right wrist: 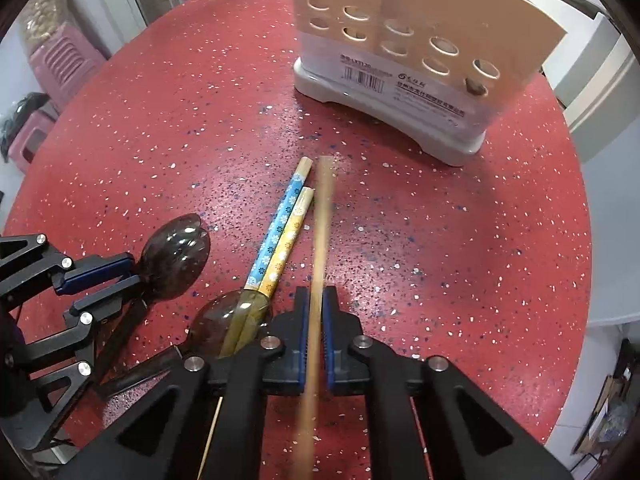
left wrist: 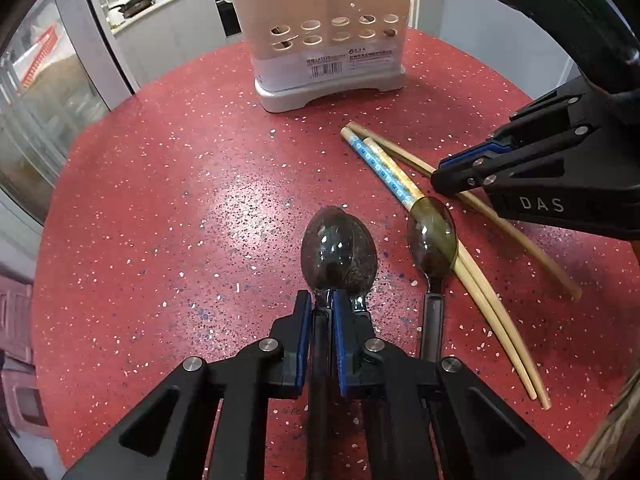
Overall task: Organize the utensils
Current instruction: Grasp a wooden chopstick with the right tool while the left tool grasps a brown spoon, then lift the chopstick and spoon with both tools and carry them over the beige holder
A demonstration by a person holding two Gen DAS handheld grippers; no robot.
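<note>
My left gripper (left wrist: pixel 322 304) is shut on the handle of a dark translucent spoon (left wrist: pixel 339 254), whose bowl points away from me; it also shows in the right wrist view (right wrist: pixel 174 258). My right gripper (right wrist: pixel 316 300) is shut on a plain bamboo chopstick (right wrist: pixel 322 216); in the left wrist view this gripper (left wrist: pixel 444 178) pinches that chopstick (left wrist: pixel 516 232). A second olive-tinted spoon (left wrist: pixel 432 236) lies on a pair of chopsticks with blue and yellow flowered ends (right wrist: pixel 282 236). The beige utensil holder (left wrist: pixel 328 36) with round holes stands at the back of the table.
The round red speckled table (left wrist: pixel 160 208) carries everything. The holder's grey base (right wrist: pixel 384 112) sits far right in the right wrist view. Pink plastic stools (right wrist: pixel 60 64) stand beyond the table's left edge. A kitchen counter and glass door lie behind.
</note>
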